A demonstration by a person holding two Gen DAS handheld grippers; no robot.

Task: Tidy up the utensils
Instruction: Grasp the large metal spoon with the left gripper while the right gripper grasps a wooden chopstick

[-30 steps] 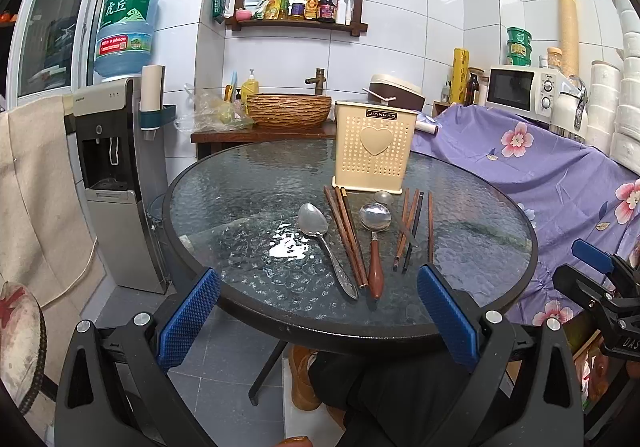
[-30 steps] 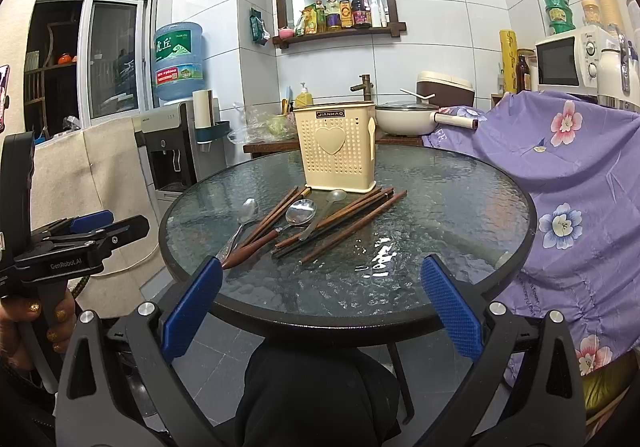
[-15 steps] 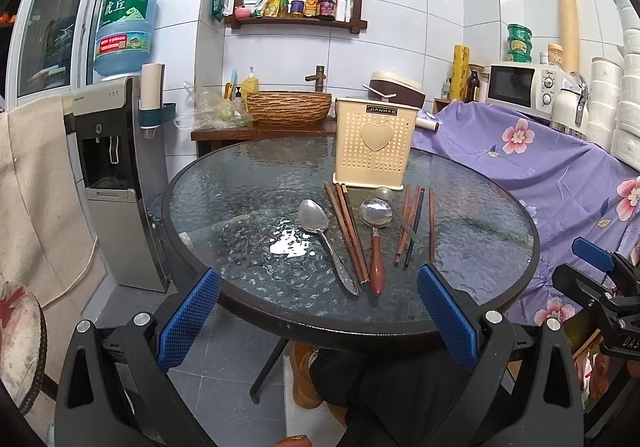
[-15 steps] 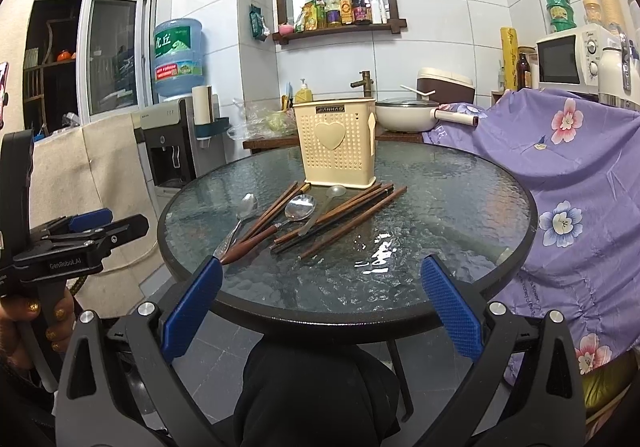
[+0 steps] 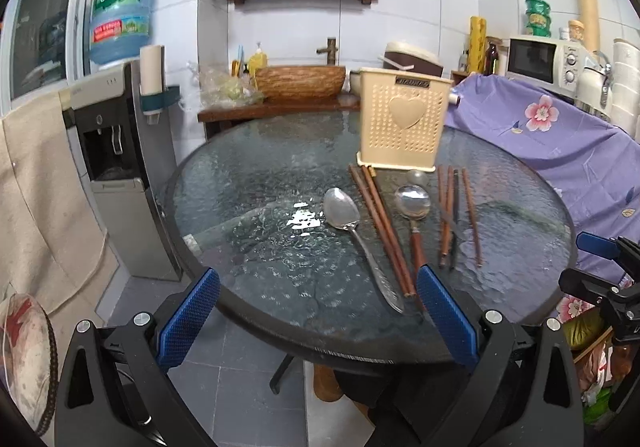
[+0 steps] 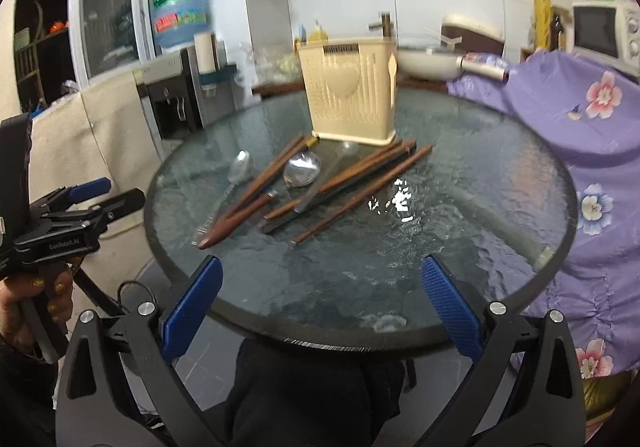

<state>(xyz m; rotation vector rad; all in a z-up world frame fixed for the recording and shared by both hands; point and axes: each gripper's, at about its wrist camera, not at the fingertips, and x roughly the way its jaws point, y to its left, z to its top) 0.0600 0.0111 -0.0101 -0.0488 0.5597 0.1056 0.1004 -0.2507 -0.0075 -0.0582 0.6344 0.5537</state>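
Observation:
A cream perforated utensil holder [image 5: 402, 123] with a heart stands on the round glass table [image 5: 248, 183]; it also shows in the right wrist view [image 6: 347, 95]. In front of it lie a metal spoon [image 5: 352, 231], a wooden-handled spoon [image 5: 414, 215], a smaller spoon [image 5: 418, 178] and several brown chopsticks [image 5: 380, 227]. The same row shows in the right wrist view: chopsticks [image 6: 360, 195], wooden-handled spoon [image 6: 256, 207]. My left gripper [image 5: 318, 317] is open and empty at the table's near edge. My right gripper [image 6: 320, 301] is open and empty, also at the near edge.
A water dispenser [image 5: 116, 151] stands left of the table. A purple flowered cloth [image 5: 560, 151] covers furniture at the right, with a microwave [image 5: 548, 59] behind. A wooden basin [image 5: 300, 81] sits on the counter behind the table. The left gripper shows at the left of the right wrist view [image 6: 80, 203].
Both grippers have moved closer to the table. The right wrist view is now motion-blurred. The utensils have not moved.

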